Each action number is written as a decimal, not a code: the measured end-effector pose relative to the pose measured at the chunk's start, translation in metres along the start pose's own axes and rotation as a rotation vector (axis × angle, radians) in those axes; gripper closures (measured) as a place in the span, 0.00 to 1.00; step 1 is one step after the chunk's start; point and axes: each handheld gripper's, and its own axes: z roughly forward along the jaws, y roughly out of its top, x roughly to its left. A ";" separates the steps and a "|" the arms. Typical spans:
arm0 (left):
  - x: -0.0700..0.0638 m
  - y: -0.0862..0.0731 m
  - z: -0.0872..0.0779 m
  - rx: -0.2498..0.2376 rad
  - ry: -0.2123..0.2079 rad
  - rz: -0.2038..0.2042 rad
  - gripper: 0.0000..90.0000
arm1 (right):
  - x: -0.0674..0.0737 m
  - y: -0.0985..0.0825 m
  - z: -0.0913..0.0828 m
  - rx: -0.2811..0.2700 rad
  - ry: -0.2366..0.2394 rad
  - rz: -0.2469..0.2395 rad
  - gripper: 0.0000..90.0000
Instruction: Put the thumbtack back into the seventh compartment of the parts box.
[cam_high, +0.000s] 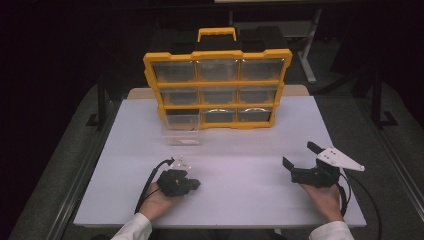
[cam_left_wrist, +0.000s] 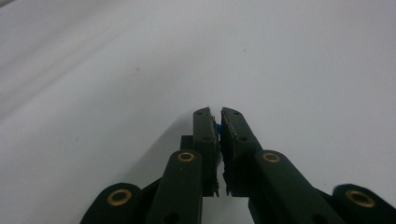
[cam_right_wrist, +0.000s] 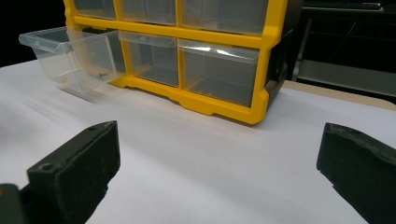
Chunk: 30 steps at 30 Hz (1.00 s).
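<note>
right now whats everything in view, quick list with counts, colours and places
organiser: one, yellow frame, nine clear drawers, upright at the table's far middle
drawer: one, clear, pulled out of the bottom left slot, small bits inside
table: one, white
left gripper: one, black, near left, jaws shut on a small blue bit
right gripper: one, black, near right, jaws open, nothing between
hands: two, white sleeves, at the near edge

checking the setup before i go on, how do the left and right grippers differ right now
The left gripper has its jaws shut with a small blue bit pinched between them; the right gripper has its jaws spread wide with nothing between them. The left looks down at the bare white table; the right faces the yellow drawer organizer. Both are black and hand-held.
</note>
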 end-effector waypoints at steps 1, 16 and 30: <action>0.000 0.000 -0.001 -0.003 -0.003 -0.003 0.95 | 0.000 0.000 0.000 0.000 0.001 0.000 0.00; 0.005 0.007 -0.019 -0.087 -0.006 -0.032 0.95 | 0.000 0.000 -0.001 -0.003 -0.002 0.001 0.00; 0.017 0.023 -0.047 -0.181 0.024 -0.032 0.95 | 0.001 0.000 0.001 0.000 0.000 -0.008 0.00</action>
